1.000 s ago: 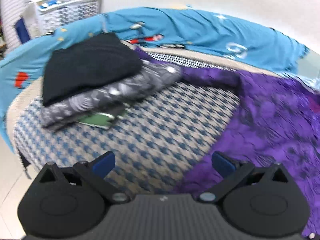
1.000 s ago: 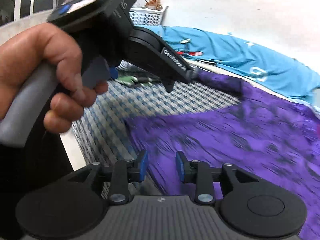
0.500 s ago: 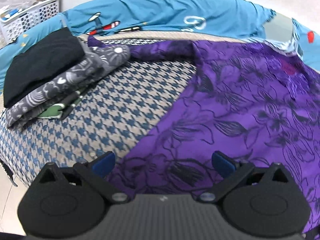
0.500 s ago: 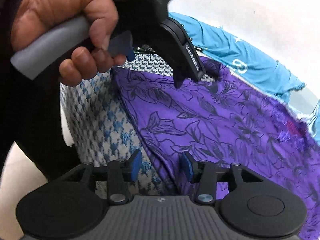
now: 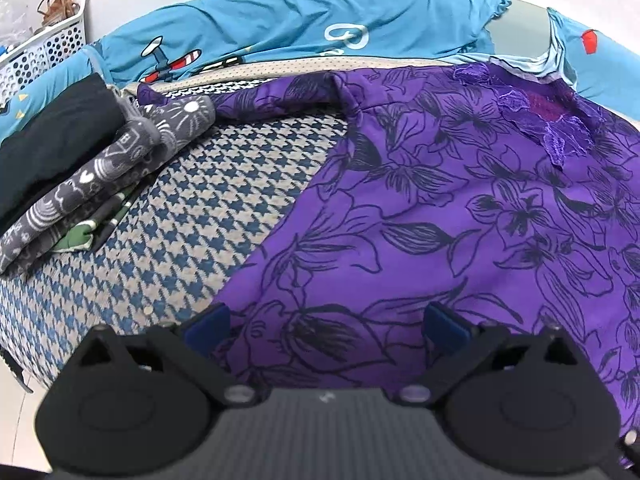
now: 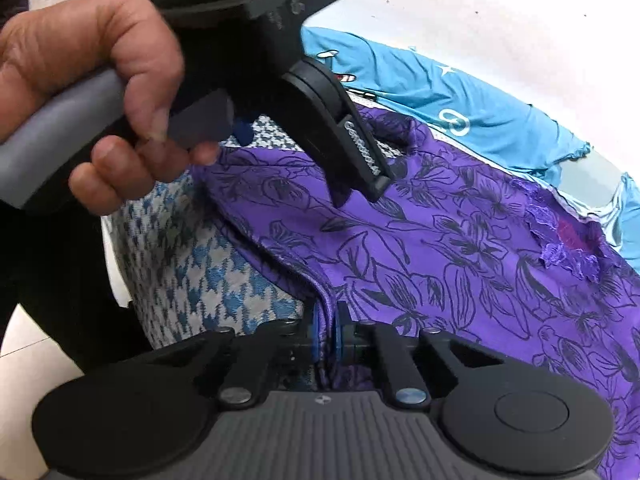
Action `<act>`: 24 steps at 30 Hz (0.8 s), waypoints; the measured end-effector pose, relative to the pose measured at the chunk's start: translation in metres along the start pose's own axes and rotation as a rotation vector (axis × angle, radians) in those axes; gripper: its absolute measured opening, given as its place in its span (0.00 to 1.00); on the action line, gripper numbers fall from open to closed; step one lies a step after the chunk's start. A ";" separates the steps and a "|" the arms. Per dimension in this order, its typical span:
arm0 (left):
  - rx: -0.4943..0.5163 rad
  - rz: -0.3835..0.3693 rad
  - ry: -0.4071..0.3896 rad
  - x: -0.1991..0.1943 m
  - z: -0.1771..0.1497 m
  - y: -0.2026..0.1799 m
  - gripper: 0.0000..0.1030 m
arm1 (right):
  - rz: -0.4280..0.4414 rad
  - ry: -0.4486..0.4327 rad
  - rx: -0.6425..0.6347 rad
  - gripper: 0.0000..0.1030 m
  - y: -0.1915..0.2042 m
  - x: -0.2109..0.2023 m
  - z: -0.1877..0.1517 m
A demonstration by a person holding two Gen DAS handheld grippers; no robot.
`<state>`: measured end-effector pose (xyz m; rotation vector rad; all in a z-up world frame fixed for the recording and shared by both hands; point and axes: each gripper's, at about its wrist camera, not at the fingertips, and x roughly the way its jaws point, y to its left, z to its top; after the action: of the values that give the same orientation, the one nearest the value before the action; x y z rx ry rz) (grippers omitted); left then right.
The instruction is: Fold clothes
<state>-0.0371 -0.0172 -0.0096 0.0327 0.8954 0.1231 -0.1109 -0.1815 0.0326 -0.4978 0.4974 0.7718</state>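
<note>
- Right hand-held gripper (image 6: 326,330) is clamped on the near hem of the purple floral garment (image 6: 460,248), a pinched ridge of cloth between its blue pads.
- Left hand-held gripper (image 5: 326,324) hangs with jaws wide apart over the same hem, gripping nothing; our left hand (image 6: 92,92) shows in the right view.
- We see the garment spread flat on the houndstooth surface (image 5: 208,216), beside the stack of folded clothes (image 5: 80,172).
- To fold well, we judge the left should pinch the hem level with the right, taking one layer only.
- We would then lift both corners evenly, keeping the cloth taut so no crease sets.
</note>
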 end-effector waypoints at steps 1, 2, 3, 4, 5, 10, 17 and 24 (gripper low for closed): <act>0.002 0.000 -0.002 0.000 0.000 -0.001 1.00 | 0.006 0.001 -0.007 0.08 0.001 -0.001 0.000; 0.005 -0.001 -0.003 0.000 0.000 -0.002 1.00 | 0.010 0.002 -0.015 0.08 0.003 -0.002 -0.001; 0.007 -0.001 -0.003 0.000 0.001 -0.003 1.00 | 0.013 0.004 -0.021 0.08 0.005 -0.003 -0.002; 0.009 -0.001 -0.003 0.000 0.001 -0.005 1.00 | 0.015 0.006 -0.025 0.09 0.007 -0.003 -0.003; 0.012 -0.002 -0.003 0.000 0.001 -0.006 1.00 | 0.016 0.008 -0.029 0.09 0.009 -0.003 -0.004; 0.037 0.004 -0.009 -0.001 0.001 -0.015 1.00 | 0.024 0.016 -0.031 0.09 0.011 -0.006 -0.005; 0.095 0.014 -0.015 0.000 0.002 -0.032 1.00 | 0.110 0.061 -0.027 0.27 0.008 -0.017 0.000; 0.119 -0.013 -0.014 0.003 0.009 -0.047 1.00 | 0.121 0.124 0.081 0.28 -0.032 -0.023 -0.001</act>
<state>-0.0239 -0.0632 -0.0100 0.1382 0.8879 0.0575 -0.1016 -0.2134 0.0533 -0.4448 0.6767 0.8365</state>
